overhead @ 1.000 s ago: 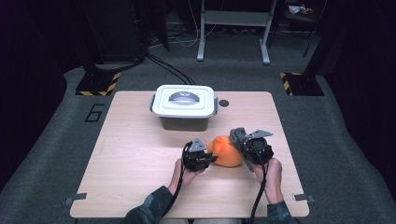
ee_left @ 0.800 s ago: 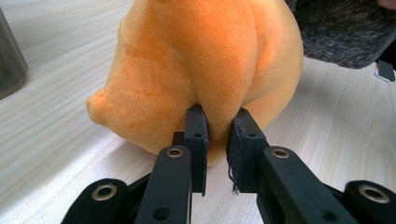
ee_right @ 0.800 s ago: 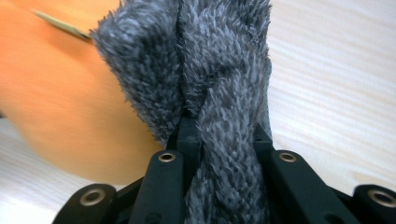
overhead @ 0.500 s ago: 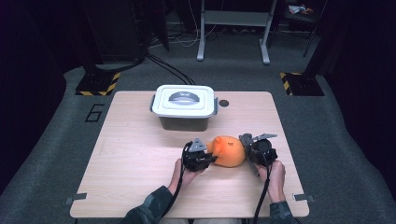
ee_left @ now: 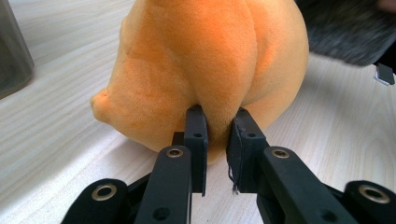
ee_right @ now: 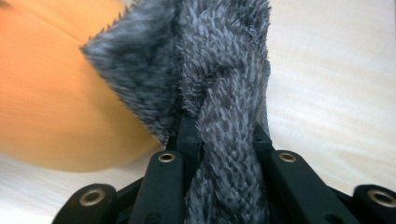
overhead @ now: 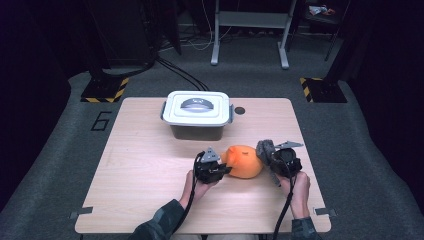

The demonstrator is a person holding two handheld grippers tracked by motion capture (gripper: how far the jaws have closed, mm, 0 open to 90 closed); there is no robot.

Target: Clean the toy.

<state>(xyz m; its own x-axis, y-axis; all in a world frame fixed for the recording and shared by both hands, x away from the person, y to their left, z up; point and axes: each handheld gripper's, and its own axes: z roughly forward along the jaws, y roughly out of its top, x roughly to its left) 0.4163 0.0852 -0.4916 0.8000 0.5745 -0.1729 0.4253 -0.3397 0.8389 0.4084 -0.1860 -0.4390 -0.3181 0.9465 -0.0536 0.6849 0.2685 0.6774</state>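
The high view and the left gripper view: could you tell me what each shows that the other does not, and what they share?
The high view alone takes in the lidded white box at the far side of the table, the person's hands, and the right gripper shut on a grey furry piece. The left gripper view alone gives the close detail: the left gripper pinching a fold of the orange plush toy, with its seam just above. Both show that toy resting on the wooden tabletop.
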